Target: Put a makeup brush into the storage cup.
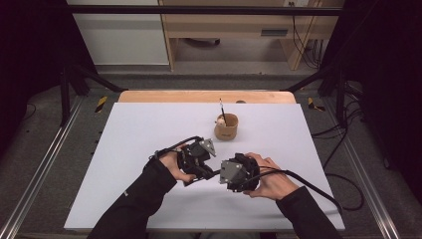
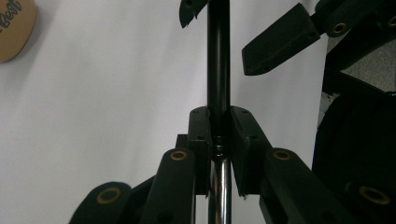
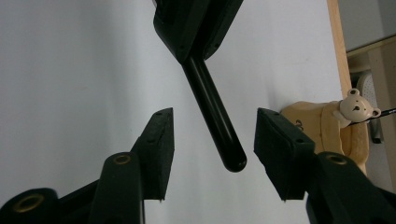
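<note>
1. Right now, two hands meet over the front middle of the white desk (image 1: pixel 124 149), and each hand holds a black tool.
2. The left tool (image 2: pixel 218 122) is shut tight on a thin black pen (image 2: pixel 218 60).
3. In the left gripper view, the pen stands between the two pads and sticks out past them. Its lower part looks shiny and silver.
4. The right tool (image 3: pixel 212 149) is partly open. Its two jaws stand on each side of the pen's round end (image 3: pixel 232 161), but they do not touch it. There is a gap on both sides.
5. In the right gripper view, the pen (image 3: pixel 212 116) comes down at a slant from the left tool at the top of the picture.
6. In the high view, the left tool (image 1: pixel 199 158) and the right tool (image 1: pixel 235 174) are close together and face each other. The pen is too small to make out there.
7. The left hand (image 1: pixel 171 164) and the right hand (image 1: pixel 268 177) come out of dark sleeves at the bottom of the high view.
8. A black cable (image 1: pixel 308 186) trails off from the right tool to the right.
9. A small tan cup (image 1: pixel 226 127) stands farther back on the desk, well apart from the tools. A thin stick (image 1: pixel 222 110) leans out of it.
10. In the right gripper view, a little white bear (image 3: pixel 357 106) sits at the rim of the cup (image 3: pixel 313 126).
11. A wooden edge (image 1: pixel 206 96) runs along the far side of the desk.
</note>
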`<state>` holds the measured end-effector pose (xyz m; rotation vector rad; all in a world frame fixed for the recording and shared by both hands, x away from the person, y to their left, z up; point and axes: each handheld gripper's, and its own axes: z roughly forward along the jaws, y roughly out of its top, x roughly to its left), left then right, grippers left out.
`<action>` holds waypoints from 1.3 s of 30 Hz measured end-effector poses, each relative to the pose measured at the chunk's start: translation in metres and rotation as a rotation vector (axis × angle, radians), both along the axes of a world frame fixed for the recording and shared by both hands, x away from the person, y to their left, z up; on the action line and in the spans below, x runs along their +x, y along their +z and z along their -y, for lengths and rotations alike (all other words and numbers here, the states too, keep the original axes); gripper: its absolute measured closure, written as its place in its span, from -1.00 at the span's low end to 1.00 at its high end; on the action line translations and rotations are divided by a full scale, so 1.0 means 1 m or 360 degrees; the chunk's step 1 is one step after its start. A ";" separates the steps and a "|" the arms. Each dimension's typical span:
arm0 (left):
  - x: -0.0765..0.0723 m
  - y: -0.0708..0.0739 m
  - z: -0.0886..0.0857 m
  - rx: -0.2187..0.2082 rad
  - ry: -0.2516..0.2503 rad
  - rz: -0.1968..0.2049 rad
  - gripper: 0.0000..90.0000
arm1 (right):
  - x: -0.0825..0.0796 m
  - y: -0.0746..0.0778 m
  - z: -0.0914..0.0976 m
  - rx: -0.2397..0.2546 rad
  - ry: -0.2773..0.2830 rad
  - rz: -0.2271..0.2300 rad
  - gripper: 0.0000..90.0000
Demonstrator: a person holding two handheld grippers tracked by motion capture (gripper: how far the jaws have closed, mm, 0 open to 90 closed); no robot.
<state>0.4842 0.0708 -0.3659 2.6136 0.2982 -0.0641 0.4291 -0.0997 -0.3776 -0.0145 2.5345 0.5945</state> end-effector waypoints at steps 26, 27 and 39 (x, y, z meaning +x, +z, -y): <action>-0.003 0.000 0.007 -0.0028 -0.0024 -0.0030 0.74 | -0.001 -0.005 -0.002 -0.0062 0.0158 0.0077 0.60; -0.003 0.000 0.007 -0.0014 -0.0040 -0.0023 0.74 | -0.001 -0.005 -0.002 -0.0070 0.0163 0.0075 0.61; -0.004 0.001 0.005 -0.0038 -0.0043 -0.0025 0.74 | -0.002 -0.006 -0.002 -0.0104 0.0214 0.0057 0.69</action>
